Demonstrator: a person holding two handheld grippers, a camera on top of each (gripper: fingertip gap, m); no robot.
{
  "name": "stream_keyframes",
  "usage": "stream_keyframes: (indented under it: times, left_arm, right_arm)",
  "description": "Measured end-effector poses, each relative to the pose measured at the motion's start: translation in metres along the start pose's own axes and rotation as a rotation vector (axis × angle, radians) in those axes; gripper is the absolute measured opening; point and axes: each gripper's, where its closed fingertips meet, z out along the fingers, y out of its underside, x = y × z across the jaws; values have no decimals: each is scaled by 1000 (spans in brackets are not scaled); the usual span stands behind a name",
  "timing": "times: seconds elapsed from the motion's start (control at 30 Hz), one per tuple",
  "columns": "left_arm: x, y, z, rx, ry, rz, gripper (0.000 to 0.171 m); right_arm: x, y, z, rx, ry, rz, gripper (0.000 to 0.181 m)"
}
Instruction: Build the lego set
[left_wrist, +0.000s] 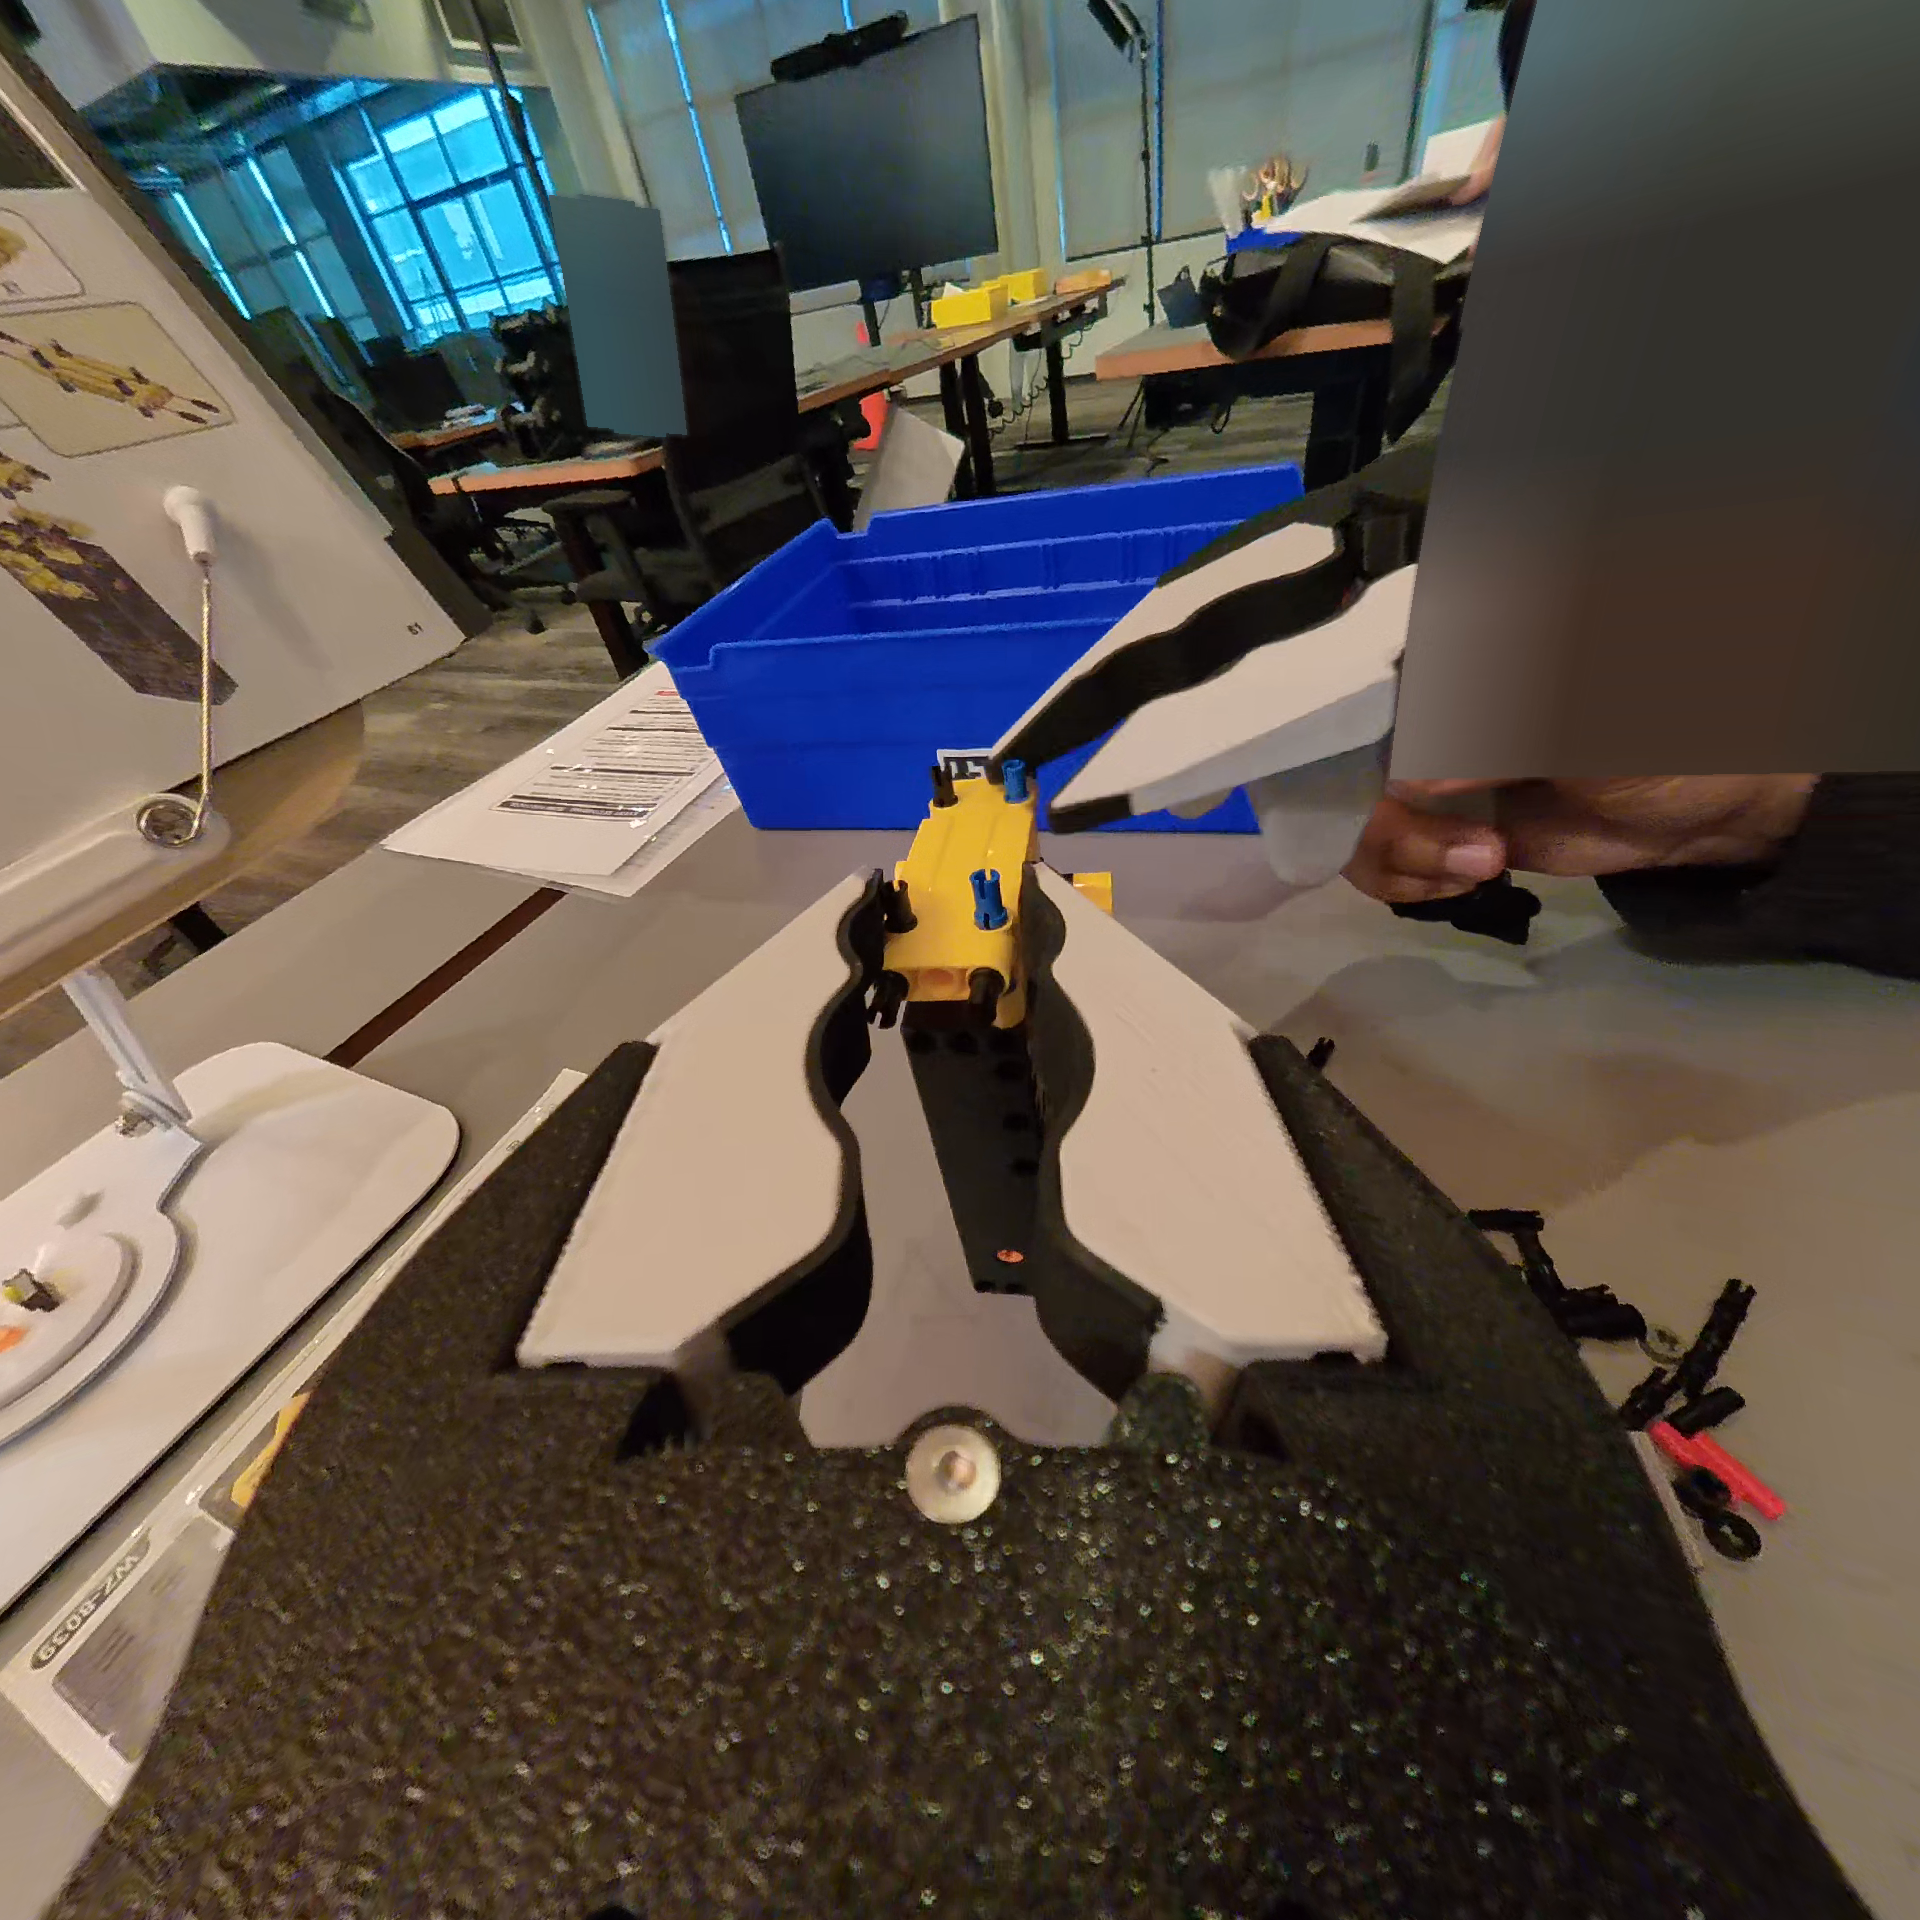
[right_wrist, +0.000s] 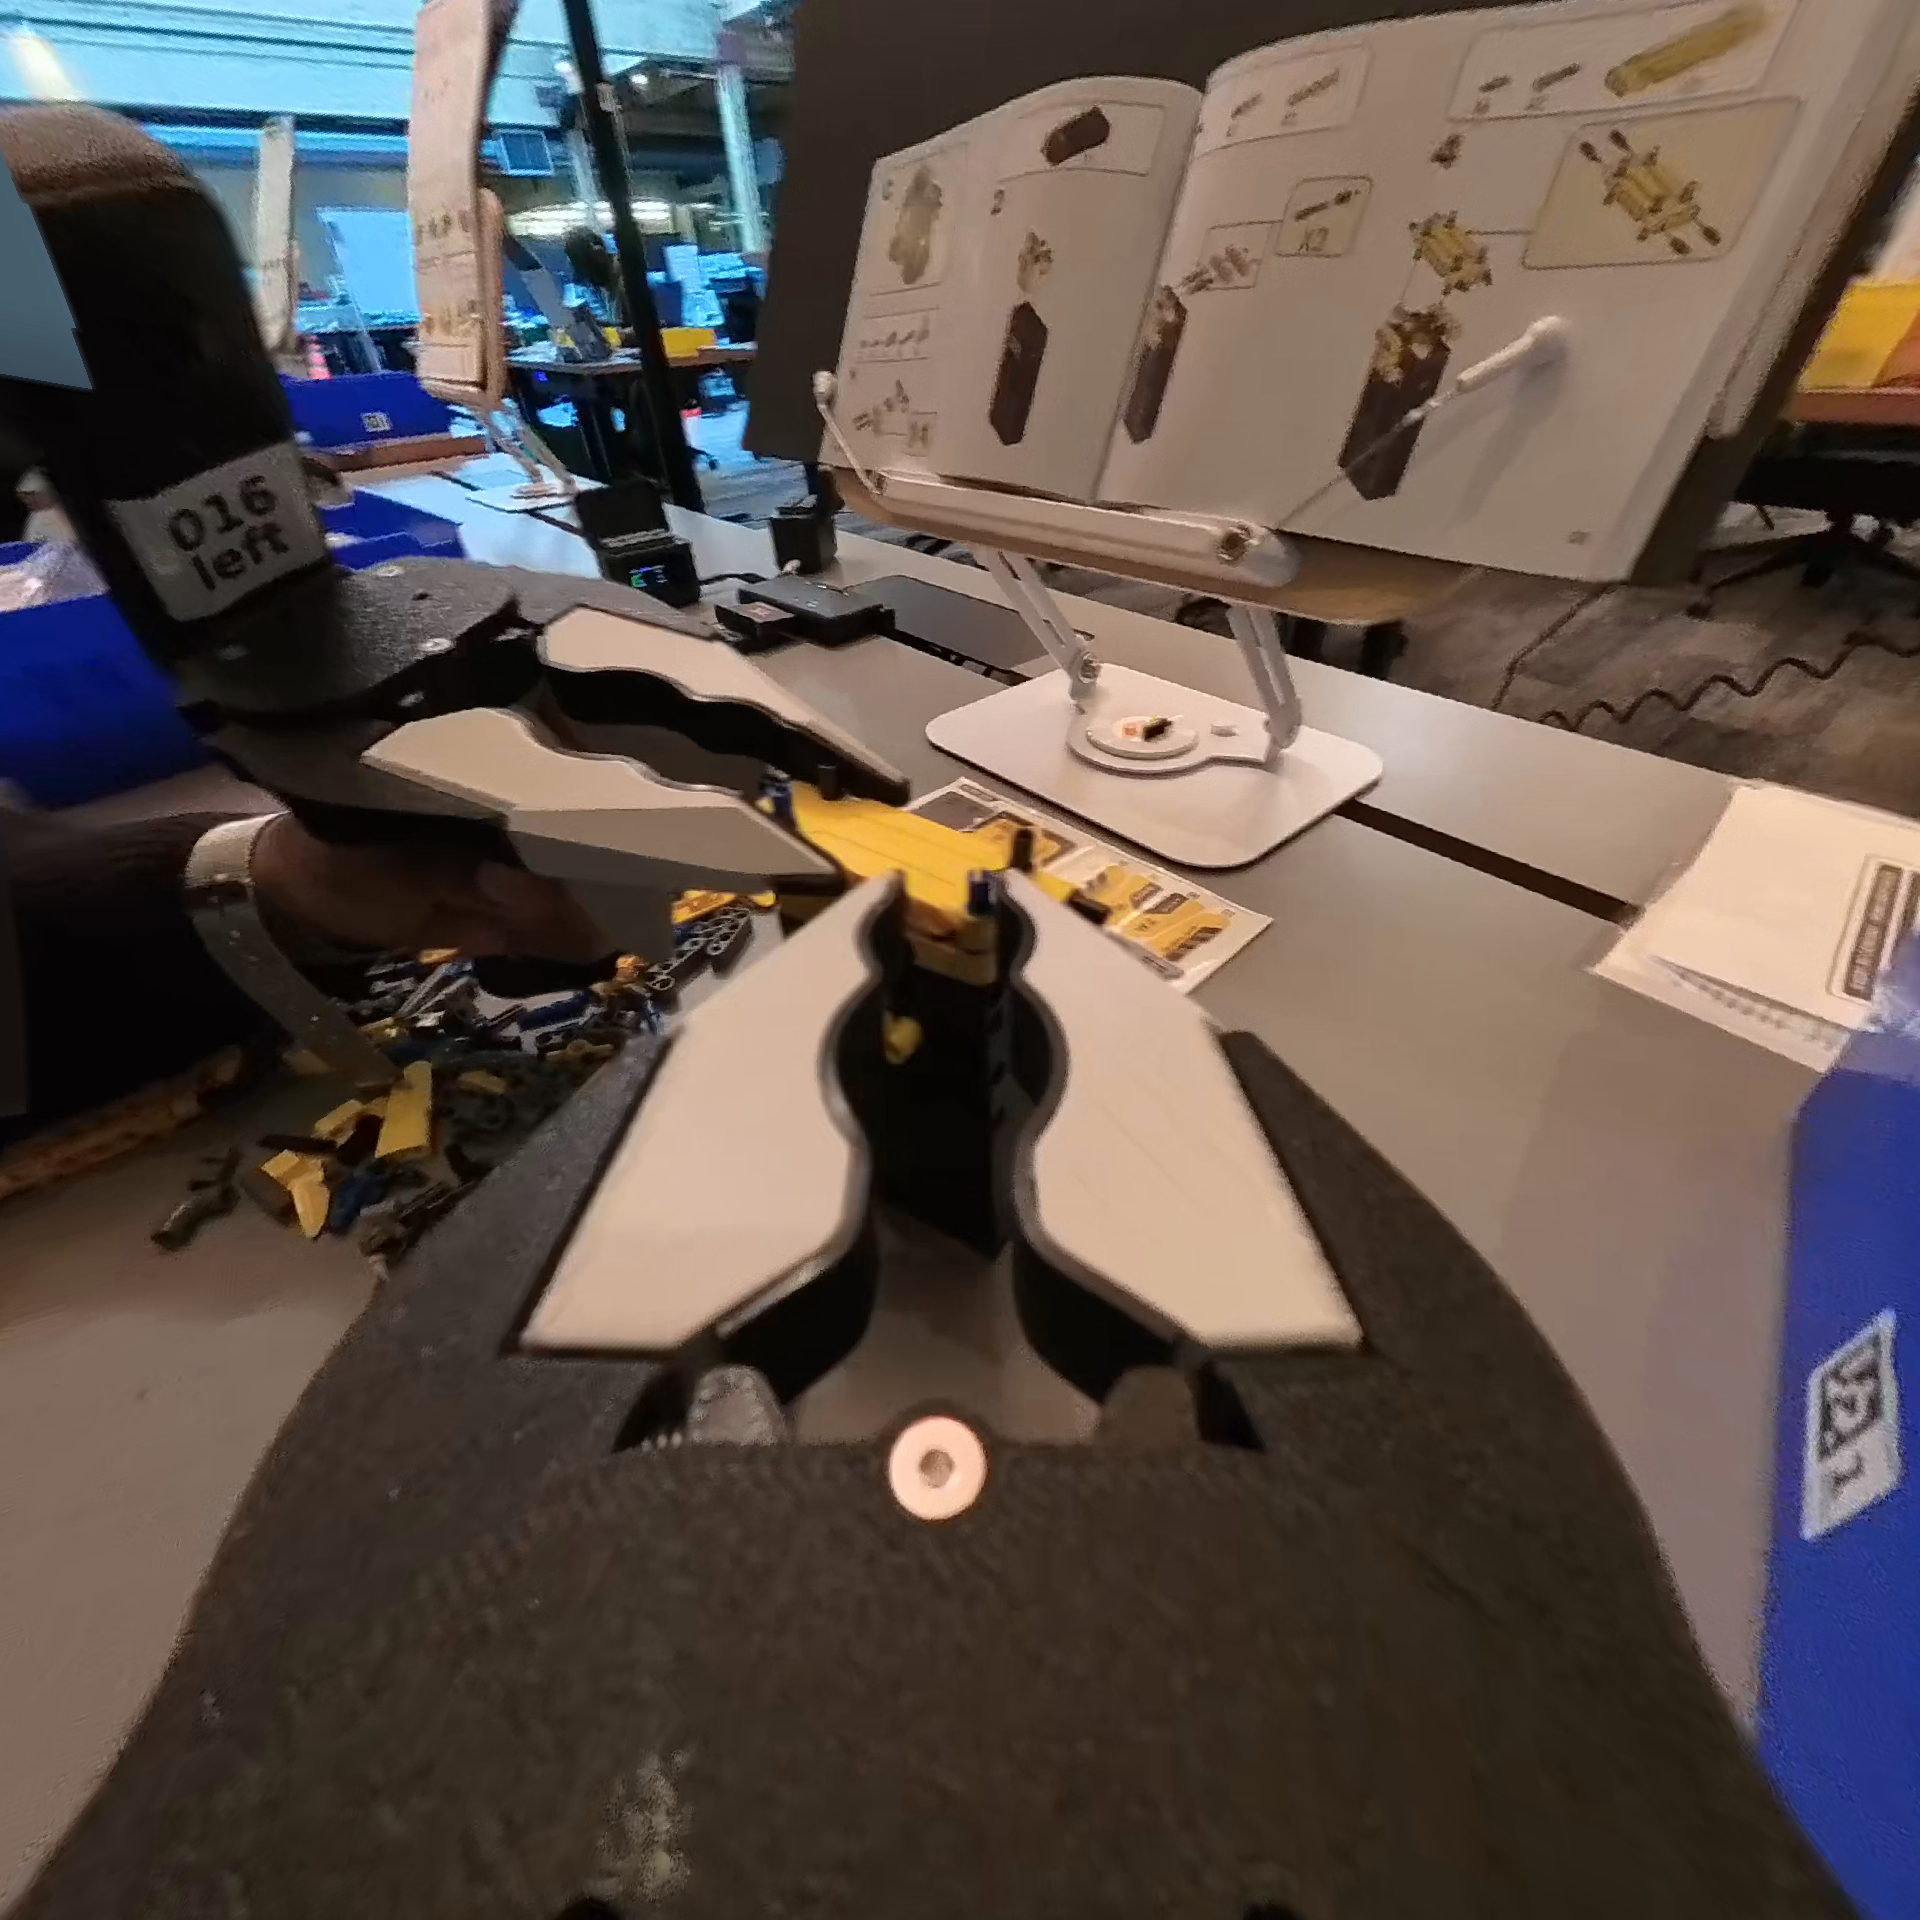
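Yellow-and-black brick assembly (left_wrist: 961, 935) sits right between both tools, held off the grey desk (left_wrist: 1558, 1091). The left gripper (left_wrist: 951, 935) has its jaws pinching the yellow block, black beam trailing back between the fingers. The right gripper (right_wrist: 940, 904) comes in from the far end, jaws closed on the same assembly near a blue pin (left_wrist: 1013, 774). Loose black and red pieces (left_wrist: 1683, 1392) lie just beside. Farther off, a blue bin (left_wrist: 883, 665) and an instruction booklet (right_wrist: 1299, 281) on a white stand (right_wrist: 1195, 748).
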Motion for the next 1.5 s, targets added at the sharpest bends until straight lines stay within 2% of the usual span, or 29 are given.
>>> stream_keyframes:
  times: [0.07, 0.17, 0.27, 0.43, 0.53, 0.67, 0.77, 0.9, 1.0, 1.13, 1.27, 1.3, 1.5]
  left_arm:
    - [0, 0, 0, -4, -2, 6, 26]
    - [1, 0, 0, -16, -18, 26, 27]
    - [5, 1, -1, -17, 2, 44, 42]
    - [2, -6, -9, 17, 65, -87, 47]
    - [-3, -6, -14, 25, 96, -152, 47]
    - [-6, 1, -15, -1, 112, -165, 46]
    - [-5, 1, -16, 10, 135, -175, 41]
    - [-4, -5, -22, 41, 174, -187, 40]
    - [-10, -7, -29, 42, 170, -191, 39]
    - [-11, -4, -28, 36, 169, -195, 23]
    - [-9, -2, -25, 23, 160, -186, 10]
    - [-10, -2, -25, 22, 152, -188, 7]
    - [-12, -2, -24, 28, 141, -200, 1]
  right_arm:
    - [-3, -3, -1, 12, -8, -12, 25]
    - [-1, 1, 1, -6, 7, -28, 24]
    - [-1, 0, 0, 3, 12, -44, 26]
    - [5, -21, -12, 91, 81, -145, 40]
    - [-7, -28, -11, 114, 45, -170, 40]
    - [-21, -24, 1, 69, -14, -115, 40]
    - [-25, -22, 11, 28, -35, -101, 38]
    - [-26, -16, 20, -19, -33, -113, 24]
    - [-28, -16, 22, -28, -52, -89, 24]
    - [-29, -13, 26, -61, -57, -75, 24]
    - [-32, -8, 29, -92, -43, -110, 5]
    - [-32, -7, 30, -95, -35, -119, 5]
    - [-32, -7, 30, -124, -34, -114, 4]
